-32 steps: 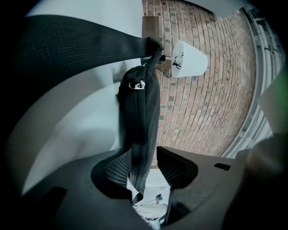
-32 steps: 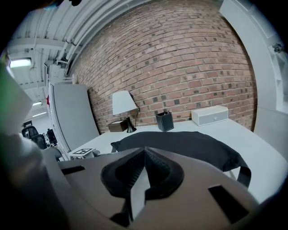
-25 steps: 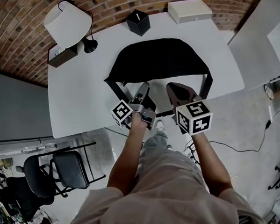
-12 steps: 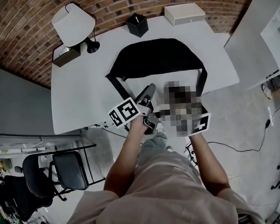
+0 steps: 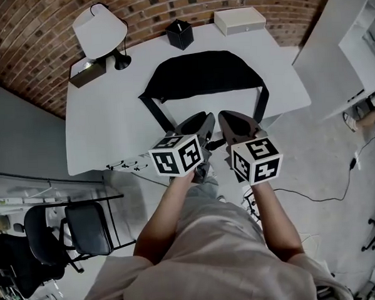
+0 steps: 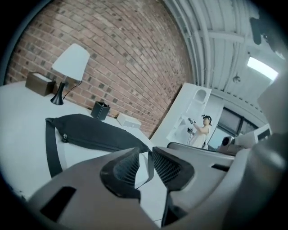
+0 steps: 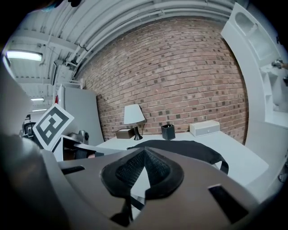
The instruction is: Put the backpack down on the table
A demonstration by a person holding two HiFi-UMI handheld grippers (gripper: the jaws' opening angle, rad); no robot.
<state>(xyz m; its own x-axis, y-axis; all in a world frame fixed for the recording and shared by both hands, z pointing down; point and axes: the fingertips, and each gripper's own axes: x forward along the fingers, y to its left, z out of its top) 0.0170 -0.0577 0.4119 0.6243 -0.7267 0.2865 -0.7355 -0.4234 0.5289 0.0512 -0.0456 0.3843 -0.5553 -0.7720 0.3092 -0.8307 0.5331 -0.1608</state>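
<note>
Black backpack (image 5: 202, 76) lies flat on the white bench (image 5: 105, 138), approx mid-bench, its straps (image 5: 159, 113) running toward the near edge. Both my grippers are over that near edge, side by side, pointing at the bag, neither touching its body.

L gripper (image 5: 207, 117): jaws have just been closing, but there's a narrow gap btw the pads (image 6: 126, 168), pinching nothing. A thin dark strap line shows thru the gap; can't tell if it's inside or beyond.

R gripper (image 5: 226, 116): pad tips pressed together. A dark strip hangs just under them, can't tell whether it's nipped.

Far edge, by the brick wall (image 5: 31, 35): white lamp (image 5: 100, 31) w/ brown box (image 5: 86, 71) beside it, black pen holder (image 5: 179, 34), white box (image 5: 239, 20). Black chair (image 5: 85, 230) on the floor (image 5: 326, 164), left of the bench.
</note>
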